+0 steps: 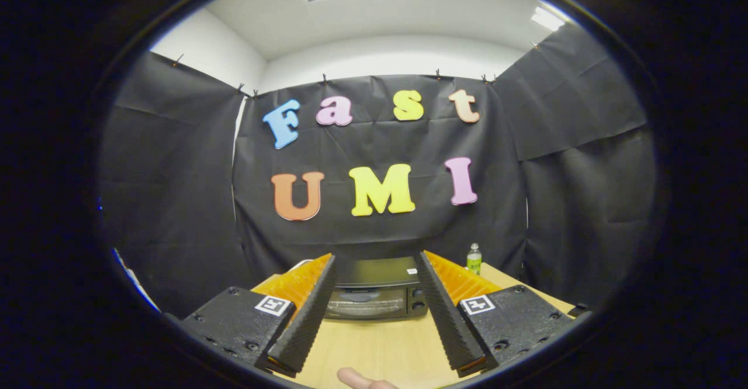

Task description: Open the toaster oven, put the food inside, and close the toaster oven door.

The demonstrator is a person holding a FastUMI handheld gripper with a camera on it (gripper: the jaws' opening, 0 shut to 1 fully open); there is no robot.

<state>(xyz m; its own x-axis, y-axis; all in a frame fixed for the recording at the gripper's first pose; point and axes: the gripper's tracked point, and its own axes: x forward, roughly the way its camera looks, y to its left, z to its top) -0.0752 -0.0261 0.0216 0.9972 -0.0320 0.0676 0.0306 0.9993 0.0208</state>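
My gripper [377, 263] is spread wide and holds nothing. The toaster oven [377, 295] stands beyond the fingers on the wooden table [380, 348], framed between them, its door apparently closed. I judge the task not begun: opening, loading and closing all remain. I cannot identify the food. A green bottle [474, 259] stands behind the oven's right side. A fingertip [357, 379] shows below the fingers.

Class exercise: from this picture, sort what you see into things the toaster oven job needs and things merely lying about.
Job: toaster oven, door shut, beyond the fingers; gripper, open, holding nothing.
Lying about: green bottle behind the right finger; fingertip on the table.
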